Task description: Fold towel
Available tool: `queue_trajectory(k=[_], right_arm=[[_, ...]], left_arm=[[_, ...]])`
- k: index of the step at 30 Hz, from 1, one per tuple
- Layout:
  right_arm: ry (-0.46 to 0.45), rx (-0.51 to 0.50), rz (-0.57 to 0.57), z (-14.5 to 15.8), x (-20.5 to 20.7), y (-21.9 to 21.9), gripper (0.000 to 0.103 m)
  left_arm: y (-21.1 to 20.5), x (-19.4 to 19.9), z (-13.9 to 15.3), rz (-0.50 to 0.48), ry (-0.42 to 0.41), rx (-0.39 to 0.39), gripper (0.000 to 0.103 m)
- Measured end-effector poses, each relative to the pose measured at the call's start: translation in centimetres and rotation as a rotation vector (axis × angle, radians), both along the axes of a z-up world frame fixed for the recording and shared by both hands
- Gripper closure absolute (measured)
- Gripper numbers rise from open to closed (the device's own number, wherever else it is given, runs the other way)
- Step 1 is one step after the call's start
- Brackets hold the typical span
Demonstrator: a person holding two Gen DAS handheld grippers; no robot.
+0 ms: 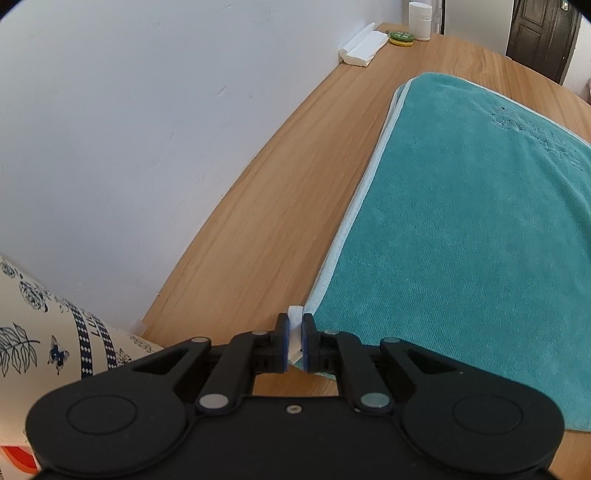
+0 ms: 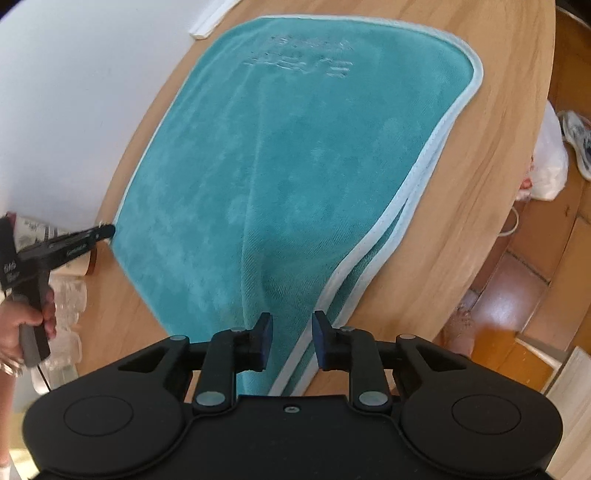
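A teal towel (image 1: 461, 229) with a pale blue hem lies doubled over on the wooden table (image 1: 266, 206). My left gripper (image 1: 294, 341) is shut on the towel's near left corner, pinching its white tag and hem. In the right wrist view the same towel (image 2: 288, 155) spreads ahead, with two hem layers showing along its right side. My right gripper (image 2: 292, 341) hovers open over the near right corner, the hem lying between and below its fingers. The left gripper (image 2: 99, 232) shows at the towel's left corner, held by a hand (image 2: 22, 325).
A white wall (image 1: 129, 129) borders the table's left side. Folded white tissues (image 1: 364, 46), a green tin (image 1: 400, 37) and a white jar (image 1: 420, 20) sit at the far end. A patterned box (image 1: 48, 332) lies near left. The table's right edge (image 2: 517, 184) drops to the floor with a plastic bag (image 2: 550, 158).
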State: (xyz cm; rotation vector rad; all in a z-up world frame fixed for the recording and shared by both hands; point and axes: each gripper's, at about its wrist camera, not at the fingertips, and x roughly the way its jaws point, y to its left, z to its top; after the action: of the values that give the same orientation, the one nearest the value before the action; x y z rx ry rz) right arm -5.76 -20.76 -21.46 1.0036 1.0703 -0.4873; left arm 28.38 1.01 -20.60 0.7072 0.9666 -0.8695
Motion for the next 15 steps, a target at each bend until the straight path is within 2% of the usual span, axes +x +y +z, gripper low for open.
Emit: queue_trajectory(k=[2, 4, 13, 14, 15], right_arm=[[0.017, 0.002, 0.004, 0.0, 0.3, 0.1, 0.084], [0.023, -0.022, 0.007, 0.6, 0.1, 0.3, 0.080], [0.057, -0.119, 0.034, 0.5, 1.0, 0.5, 0.083], [0.065, -0.126, 0.031, 0.5, 1.2, 0.6, 0.084], [0.080, -0.133, 0.026, 0.4, 1.4, 0.6, 0.099]], left_arm=[[0.1, 0.0, 0.1, 0.000, 0.000, 0.000, 0.097], [0.0, -0.1, 0.0, -0.022, 0.000, 0.002, 0.097], [-0.4, 0.2, -0.3, -0.030, 0.008, -0.002, 0.097], [-0.4, 0.2, -0.3, -0.031, 0.008, -0.002, 0.097], [-0.4, 0.2, -0.3, -0.031, 0.008, -0.002, 0.097]])
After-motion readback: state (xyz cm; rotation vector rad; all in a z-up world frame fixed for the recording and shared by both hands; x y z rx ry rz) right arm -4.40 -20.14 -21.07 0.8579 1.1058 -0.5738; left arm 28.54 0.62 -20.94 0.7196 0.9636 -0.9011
